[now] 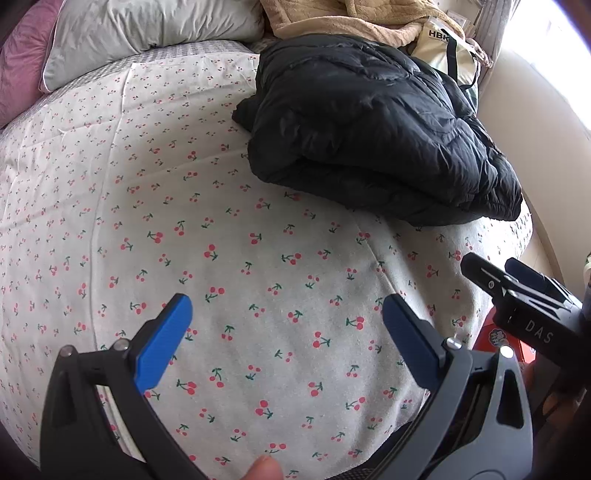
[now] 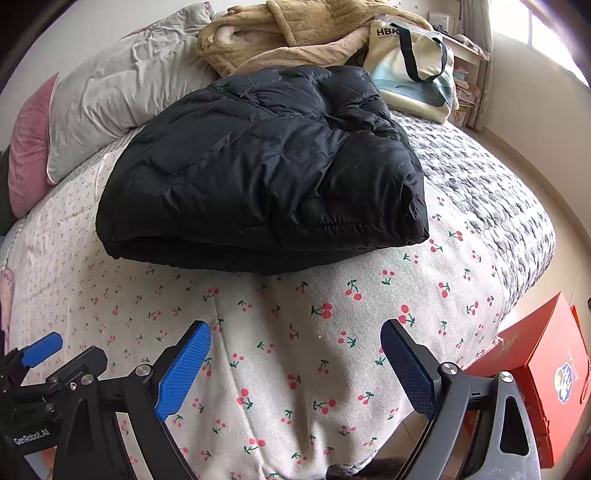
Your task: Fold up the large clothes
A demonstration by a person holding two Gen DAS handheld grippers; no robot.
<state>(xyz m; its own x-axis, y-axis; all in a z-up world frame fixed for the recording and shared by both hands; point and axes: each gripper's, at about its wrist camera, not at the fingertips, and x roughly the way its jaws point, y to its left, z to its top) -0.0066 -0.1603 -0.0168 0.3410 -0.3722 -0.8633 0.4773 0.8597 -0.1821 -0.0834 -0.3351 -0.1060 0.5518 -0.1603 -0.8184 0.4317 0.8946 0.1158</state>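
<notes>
A: Where was the black puffer jacket (image 2: 258, 166) lying?

B: Folded into a thick bundle on the cherry-print bedspread (image 2: 295, 350), in the middle of the right wrist view and upper right in the left wrist view (image 1: 369, 136). Its near folded edge faced both grippers, with a band of bare bedspread between.

A: And the jaws?

B: The left gripper (image 1: 288, 332) had its jaws spread wide, holding nothing, above open sheet (image 1: 166, 221). The right gripper (image 2: 295, 354) was equally wide and empty, over the bed's near edge. The right gripper also showed at the right edge of the left view (image 1: 517, 291).

A: How much room?

B: The left half of the left wrist view was free sheet. On the right the bed's edge ran close beside the jacket, and a red box (image 2: 535, 369) sat below it at lower right.

A: Counts?

B: One jacket, two grippers, one grey pillow (image 2: 122, 96), one pink cushion (image 2: 29, 147), one tan fleece heap (image 2: 280, 33), one tote bag (image 2: 413, 74) lettered HBK at the top.
</notes>
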